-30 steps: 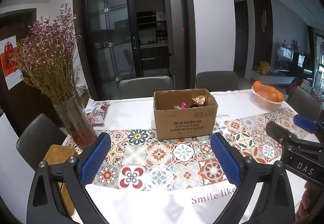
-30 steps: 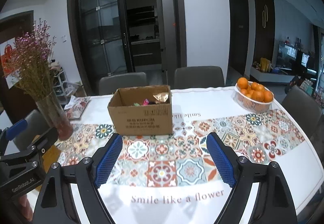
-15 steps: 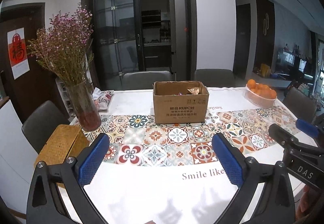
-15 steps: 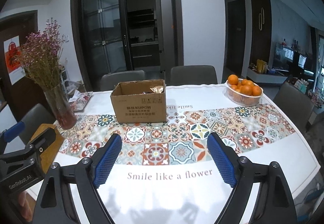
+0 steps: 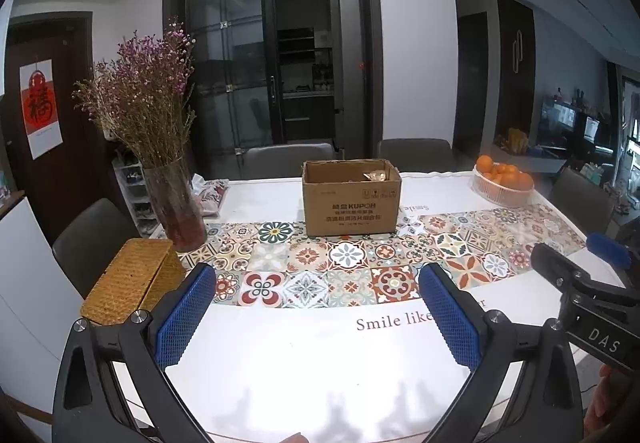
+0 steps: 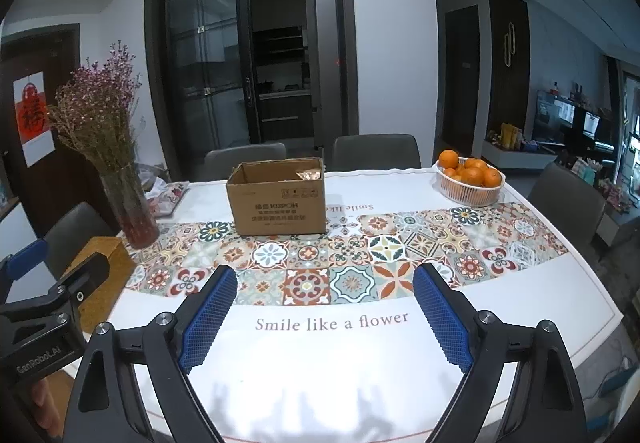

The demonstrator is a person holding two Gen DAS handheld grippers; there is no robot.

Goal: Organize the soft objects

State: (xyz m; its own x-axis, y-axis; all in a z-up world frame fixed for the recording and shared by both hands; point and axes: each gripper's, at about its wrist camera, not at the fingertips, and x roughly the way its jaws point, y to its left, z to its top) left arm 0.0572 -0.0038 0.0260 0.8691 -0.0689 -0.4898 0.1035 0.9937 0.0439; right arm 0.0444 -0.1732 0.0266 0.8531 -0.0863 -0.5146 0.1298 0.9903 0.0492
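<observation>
Soft objects sitting already in the cardboard box [image 6: 280, 199] at the far middle of the table [image 6: 320, 355]. Left gripper [image 5: 316, 317] standing released and empty; right gripper [image 6: 324, 317] opening wider, nothing between its jaws. Probably finishing or searching now: next needing another soft thing, none showing outside.

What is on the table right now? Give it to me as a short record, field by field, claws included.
surface: table with a tiled-pattern runner
box: open cardboard box on the runner, a shiny packet showing inside
vase: glass vase of dried flowers, left of the box
fruit: basket of oranges, far right
basket: woven box at the left edge
left claw: open, empty
right claw: jaws opening, nothing between them
</observation>
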